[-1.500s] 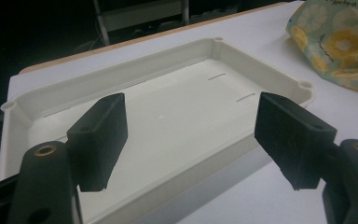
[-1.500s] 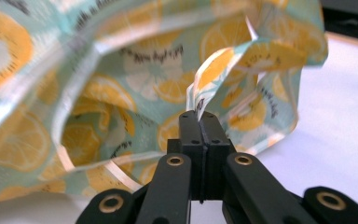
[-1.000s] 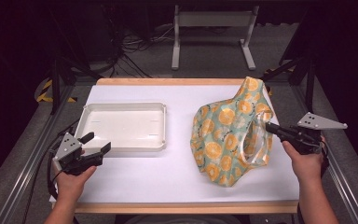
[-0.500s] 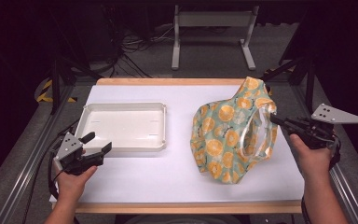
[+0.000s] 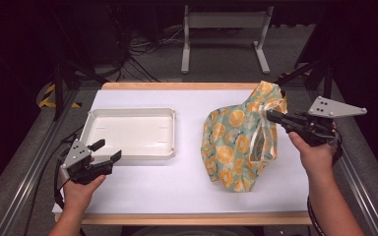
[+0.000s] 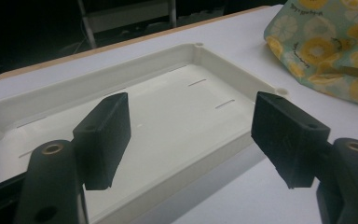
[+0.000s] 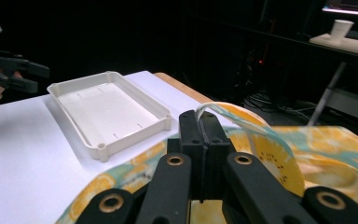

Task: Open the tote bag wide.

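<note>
White table [image 5: 142, 187] under dark surrounds: right gripper [image 5: 270, 116] at 3 o'clock pinches the lemon-print bag [image 5: 234, 142] by its handle [image 7: 242, 119], lifting step; left gripper [image 5: 106, 150] gapes empty at 8 o'clock beside the tray [image 5: 130, 155], likely next destination.

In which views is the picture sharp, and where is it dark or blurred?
High view: white table bright, surroundings dark. Left gripper view: tray sharp, bag slightly soft. Right gripper view: background black, bag's right edge blurred.

Right hand-held gripper [image 5: 271, 116] pinching fabric bag [image 5: 236, 140]; left hand-held gripper [image 5: 105, 150] agape beside white tray [image 5: 130, 132].
</note>
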`<state>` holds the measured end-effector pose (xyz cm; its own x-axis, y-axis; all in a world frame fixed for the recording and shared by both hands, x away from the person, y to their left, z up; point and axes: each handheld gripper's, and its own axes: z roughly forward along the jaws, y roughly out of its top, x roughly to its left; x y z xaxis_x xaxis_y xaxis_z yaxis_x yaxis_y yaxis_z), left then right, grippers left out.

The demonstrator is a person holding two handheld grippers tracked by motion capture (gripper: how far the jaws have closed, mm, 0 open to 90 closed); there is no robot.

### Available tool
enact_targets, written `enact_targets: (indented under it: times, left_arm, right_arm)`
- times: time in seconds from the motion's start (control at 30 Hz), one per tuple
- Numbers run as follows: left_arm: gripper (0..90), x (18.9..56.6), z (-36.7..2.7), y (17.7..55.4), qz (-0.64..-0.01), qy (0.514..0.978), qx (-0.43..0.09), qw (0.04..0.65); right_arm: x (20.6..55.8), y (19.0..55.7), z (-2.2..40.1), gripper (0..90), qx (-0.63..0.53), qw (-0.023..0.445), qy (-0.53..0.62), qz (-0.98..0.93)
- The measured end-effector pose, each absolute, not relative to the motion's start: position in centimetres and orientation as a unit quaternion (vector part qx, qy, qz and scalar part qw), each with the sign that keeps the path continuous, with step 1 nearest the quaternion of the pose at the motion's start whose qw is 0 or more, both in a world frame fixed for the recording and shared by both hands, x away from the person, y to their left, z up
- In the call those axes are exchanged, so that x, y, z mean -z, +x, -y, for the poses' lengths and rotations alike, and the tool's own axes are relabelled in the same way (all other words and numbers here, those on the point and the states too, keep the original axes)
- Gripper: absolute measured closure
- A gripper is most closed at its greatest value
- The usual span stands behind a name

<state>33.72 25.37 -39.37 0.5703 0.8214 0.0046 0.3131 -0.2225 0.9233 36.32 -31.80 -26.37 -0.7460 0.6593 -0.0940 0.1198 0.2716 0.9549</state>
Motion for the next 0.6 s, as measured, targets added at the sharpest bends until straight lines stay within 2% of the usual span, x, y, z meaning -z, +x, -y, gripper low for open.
enact_targets:
  times: [0.6]
  left_arm:
    - [28.5, 39.9, -24.9, 33.9, -0.383, 0.746, -0.255, 0.481]
  right_arm:
    - [23.7, 37.6, 26.3, 90.0, -0.556, 0.232, 0.202, -0.772]
